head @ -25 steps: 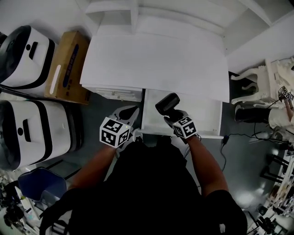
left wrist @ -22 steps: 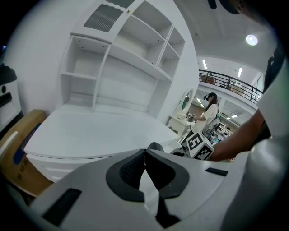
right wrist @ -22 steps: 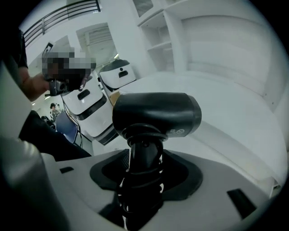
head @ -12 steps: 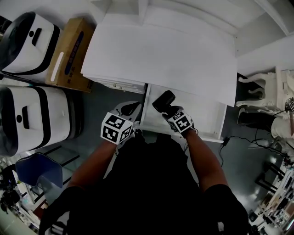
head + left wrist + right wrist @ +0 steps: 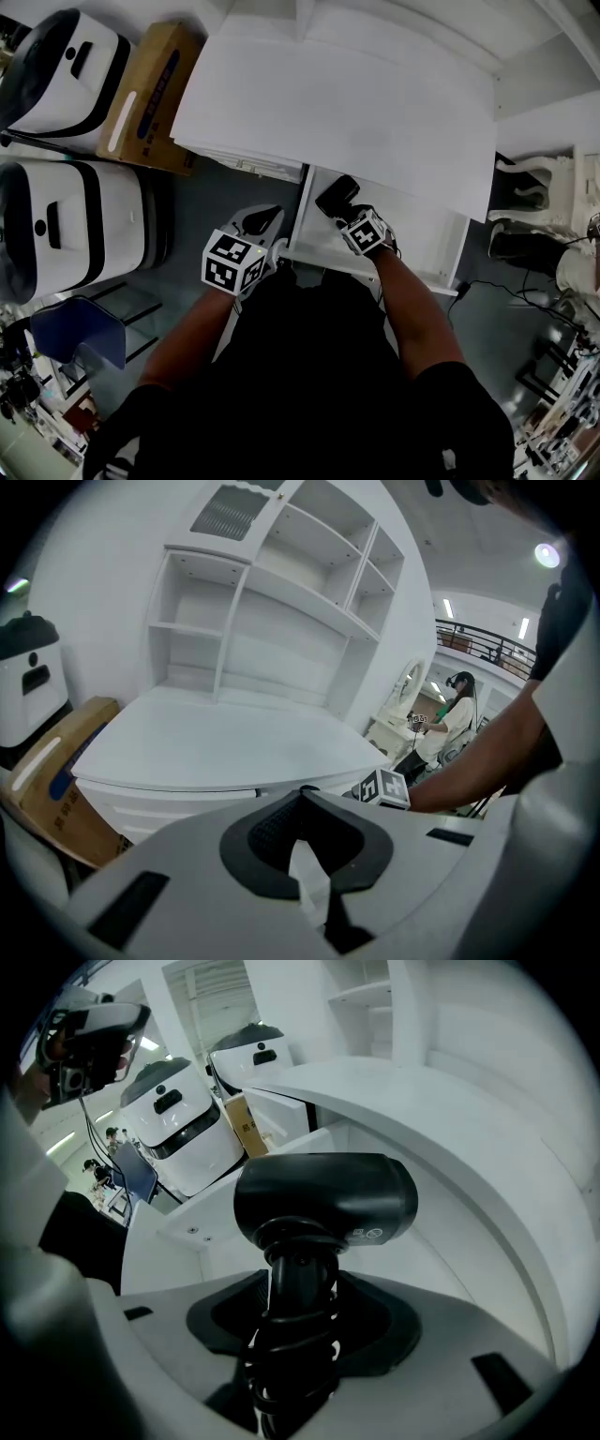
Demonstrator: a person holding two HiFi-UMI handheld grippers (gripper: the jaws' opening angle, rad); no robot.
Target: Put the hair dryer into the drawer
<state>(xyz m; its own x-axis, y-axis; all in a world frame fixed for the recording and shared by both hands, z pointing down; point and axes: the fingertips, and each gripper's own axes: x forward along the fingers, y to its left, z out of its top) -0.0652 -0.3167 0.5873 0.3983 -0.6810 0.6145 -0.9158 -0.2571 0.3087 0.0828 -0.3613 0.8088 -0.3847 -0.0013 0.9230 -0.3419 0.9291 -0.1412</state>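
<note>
Left gripper (image 5: 261, 221) is clenched tip to tip on nothing, parked just off the left front corner of the open white drawer (image 5: 422, 234). Right gripper (image 5: 343, 216) is clamped on the handle of the black hair dryer (image 5: 337, 195) (cord wound round that handle), with the dryer's head out past the jaw tips. The dryer is at the drawer's left end, by the desk top (image 5: 337, 103) edge; can't tell if it touches the bottom.

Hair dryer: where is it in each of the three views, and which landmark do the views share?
Head view: the hair dryer is right of centre, held by the right tool over the open drawer.
Left gripper view: not clearly in it.
Right gripper view: at the centre, its handle between the jaws.
Shared landmark: the white desk top.
</note>
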